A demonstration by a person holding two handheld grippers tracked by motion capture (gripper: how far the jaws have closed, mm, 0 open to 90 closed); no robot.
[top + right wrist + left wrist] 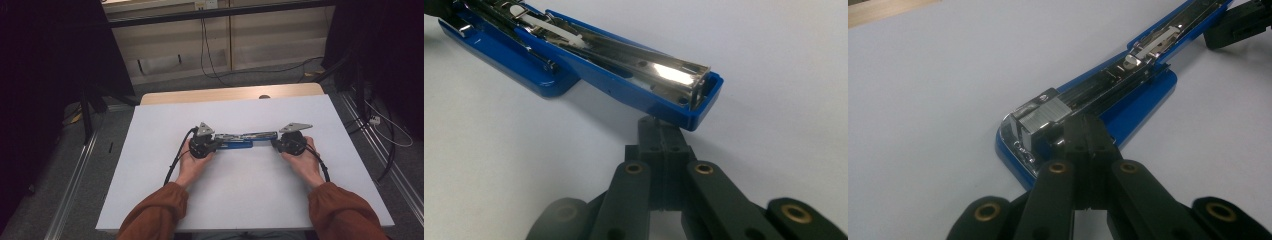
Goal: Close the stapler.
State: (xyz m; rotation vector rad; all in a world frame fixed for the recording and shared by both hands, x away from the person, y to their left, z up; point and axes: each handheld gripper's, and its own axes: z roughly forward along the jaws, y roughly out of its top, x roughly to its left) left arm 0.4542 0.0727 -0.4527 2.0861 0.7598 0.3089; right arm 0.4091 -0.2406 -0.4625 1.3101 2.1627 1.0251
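Dim room, grey floor, pale wall

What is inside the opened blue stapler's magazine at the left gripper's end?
A block of staples sits in the front of the blue stapler, with the metal rail behind it. The shut left gripper covers the part nearest the camera.

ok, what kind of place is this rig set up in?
Probably a lab or recording workspace, not a home or office. A white table sits between dark curtains, with aluminium rails on the floor and loose cables trailing around it.
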